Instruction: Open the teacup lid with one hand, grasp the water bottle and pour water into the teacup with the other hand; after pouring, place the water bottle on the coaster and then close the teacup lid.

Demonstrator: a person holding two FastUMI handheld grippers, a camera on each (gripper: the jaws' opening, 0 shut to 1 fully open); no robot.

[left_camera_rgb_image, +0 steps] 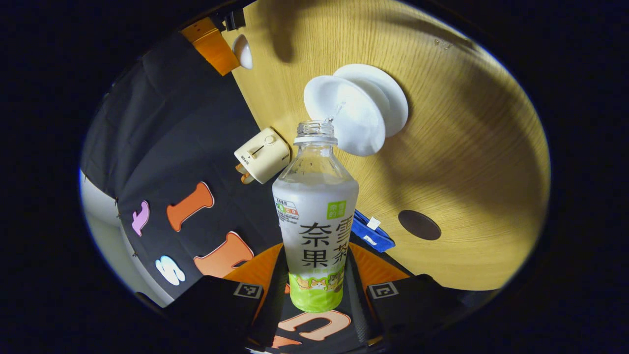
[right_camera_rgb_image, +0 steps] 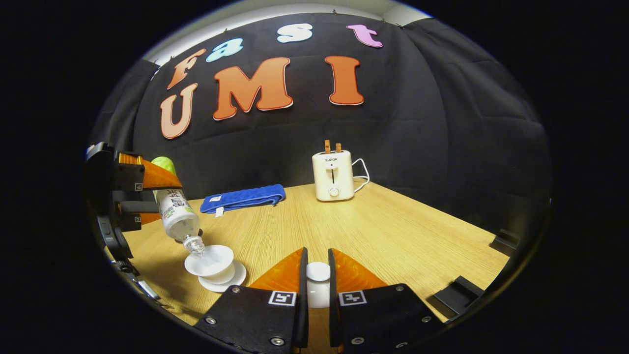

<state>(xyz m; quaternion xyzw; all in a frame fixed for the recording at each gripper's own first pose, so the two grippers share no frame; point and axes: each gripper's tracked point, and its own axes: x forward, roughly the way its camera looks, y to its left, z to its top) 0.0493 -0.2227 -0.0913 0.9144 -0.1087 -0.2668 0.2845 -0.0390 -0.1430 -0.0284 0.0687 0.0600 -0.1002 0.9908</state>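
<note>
Clear water is leaving the tilted bottle (left_camera_rgb_image: pixel 315 216), pinched by your left fingers (left_camera_rgb_image: pixel 275 275) over the cup (right_camera_rgb_image: pixel 210 259); hold the mouth centred, right fingers (right_camera_rgb_image: pixel 300 275) clamping the lid (right_camera_rgb_image: pixel 318 278) aside.

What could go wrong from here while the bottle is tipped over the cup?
1. The clear plastic water bottle, clamped in the left gripper, has its mouth near the rim of the shallow white teacup; a small drift could spill water onto the wooden table.
2. The right gripper pinches the small white lid; it might slip.
</note>
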